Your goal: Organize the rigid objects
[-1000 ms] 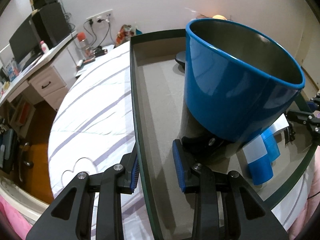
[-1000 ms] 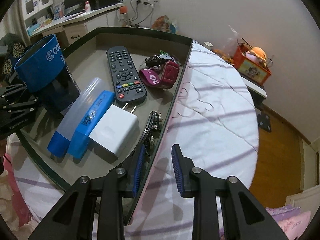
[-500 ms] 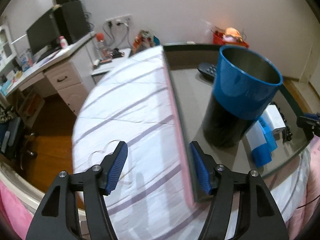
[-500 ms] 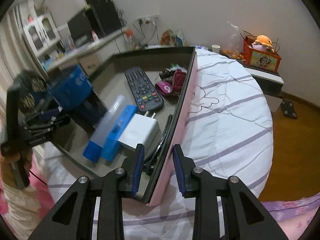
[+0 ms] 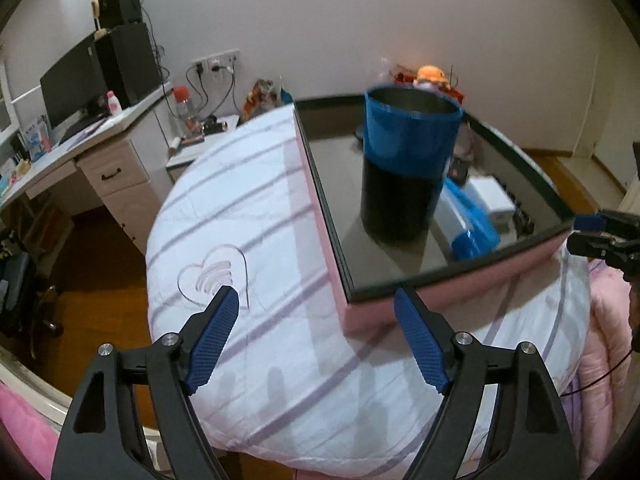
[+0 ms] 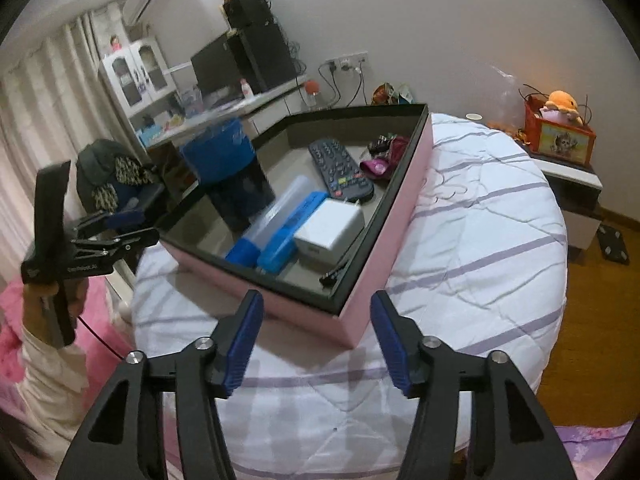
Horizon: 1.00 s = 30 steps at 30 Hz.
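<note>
Pink box (image 6: 390, 216) sits on striped bed (image 6: 480, 240); cup (image 6: 228, 168), remote (image 6: 340, 170), white charger (image 6: 330, 228) inside it. L gripper (image 5: 316, 336) and R gripper (image 6: 316, 338) jaws just opening, nothing between, both just off box's near corners.

You face a white wall (image 5: 360, 20), a white desk (image 5: 116, 152) at left, wooden floor (image 6: 592, 320) below.
</note>
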Each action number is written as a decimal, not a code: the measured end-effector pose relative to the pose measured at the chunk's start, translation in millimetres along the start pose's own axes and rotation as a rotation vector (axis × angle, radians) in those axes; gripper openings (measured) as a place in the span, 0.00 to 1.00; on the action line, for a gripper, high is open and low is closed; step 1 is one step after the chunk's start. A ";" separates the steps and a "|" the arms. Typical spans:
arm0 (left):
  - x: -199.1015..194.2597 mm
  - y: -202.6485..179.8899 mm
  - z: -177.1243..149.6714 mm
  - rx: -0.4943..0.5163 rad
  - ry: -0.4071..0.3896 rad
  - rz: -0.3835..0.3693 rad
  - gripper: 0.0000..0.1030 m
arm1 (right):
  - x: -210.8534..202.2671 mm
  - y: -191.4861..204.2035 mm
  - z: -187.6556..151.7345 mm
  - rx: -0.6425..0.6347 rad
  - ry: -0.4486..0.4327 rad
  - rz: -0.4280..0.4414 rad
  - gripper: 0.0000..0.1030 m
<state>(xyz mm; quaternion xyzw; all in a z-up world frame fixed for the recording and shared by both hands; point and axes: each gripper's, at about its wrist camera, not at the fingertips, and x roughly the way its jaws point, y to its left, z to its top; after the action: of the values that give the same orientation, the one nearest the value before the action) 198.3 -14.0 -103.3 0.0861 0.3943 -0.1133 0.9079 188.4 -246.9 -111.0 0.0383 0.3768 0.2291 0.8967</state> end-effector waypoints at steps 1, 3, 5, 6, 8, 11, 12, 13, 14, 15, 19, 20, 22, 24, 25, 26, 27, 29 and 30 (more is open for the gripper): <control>1.5 -1.5 -1.4 0.006 0.008 0.002 0.79 | 4.3 2.0 -0.5 -0.009 0.010 -0.015 0.59; 5.8 -4.1 -3.0 0.006 0.021 -0.001 0.79 | 10.9 5.8 -0.6 -0.021 0.021 -0.006 0.61; 8.6 -5.1 -4.4 -0.006 0.028 -0.014 0.81 | 12.3 7.7 -0.6 -0.019 0.011 -0.021 0.66; 10.6 -5.8 -4.2 -0.007 0.033 -0.018 0.81 | 13.4 7.7 0.4 -0.010 0.007 -0.020 0.69; 11.6 -6.9 -6.3 -0.011 0.032 -0.013 0.84 | 13.9 8.8 1.1 0.001 0.003 -0.017 0.74; 14.3 -3.7 -8.0 -0.026 0.042 -0.014 0.86 | 16.2 16.2 1.2 -0.018 0.009 -0.038 0.79; 15.5 -2.6 -8.0 -0.029 0.044 -0.009 0.86 | 17.2 18.1 1.3 -0.021 0.011 -0.041 0.81; 16.5 -1.3 -8.0 -0.033 0.045 -0.002 0.86 | 17.8 19.4 1.5 -0.021 0.012 -0.040 0.81; 17.5 0.3 -7.8 -0.038 0.047 0.008 0.86 | 17.8 20.1 1.6 -0.020 0.011 -0.036 0.81; 18.9 1.7 -7.8 -0.044 0.049 0.018 0.86 | 18.2 20.7 2.1 -0.013 0.011 -0.024 0.81; 22.4 6.7 -6.9 -0.070 0.059 0.029 0.86 | 20.7 23.4 1.9 -0.016 0.012 -0.006 0.81; 22.6 6.7 -6.5 -0.071 0.060 0.028 0.86 | 21.5 23.9 2.1 -0.016 0.012 -0.009 0.81; 21.8 4.6 -5.7 -0.064 0.059 0.031 0.86 | 22.5 23.9 2.3 -0.012 0.010 -0.019 0.81; 21.1 2.4 -6.1 -0.057 0.055 0.036 0.86 | 22.1 21.9 2.2 -0.001 0.006 -0.024 0.81; 20.9 2.5 -6.5 -0.056 0.056 0.037 0.86 | 22.1 21.5 2.6 0.003 0.005 -0.025 0.81; 20.6 2.3 -6.6 -0.055 0.057 0.039 0.86 | 21.7 21.6 2.8 0.010 0.003 -0.028 0.81; 20.0 1.9 -6.6 -0.057 0.053 0.042 0.86 | 20.8 21.9 3.0 0.015 -0.003 -0.034 0.81; 19.0 1.6 -6.4 -0.058 0.048 0.038 0.86 | 19.3 25.9 5.1 0.013 -0.013 -0.054 0.81; 17.6 1.2 -6.1 -0.060 0.043 0.037 0.86 | 19.1 28.3 6.1 0.009 -0.009 -0.066 0.81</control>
<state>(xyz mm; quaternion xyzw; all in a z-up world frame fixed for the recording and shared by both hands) 206.0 -13.8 -120.3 0.0683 0.4154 -0.0827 0.9033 193.4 -212.6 -112.4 0.0307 0.3750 0.1975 0.9053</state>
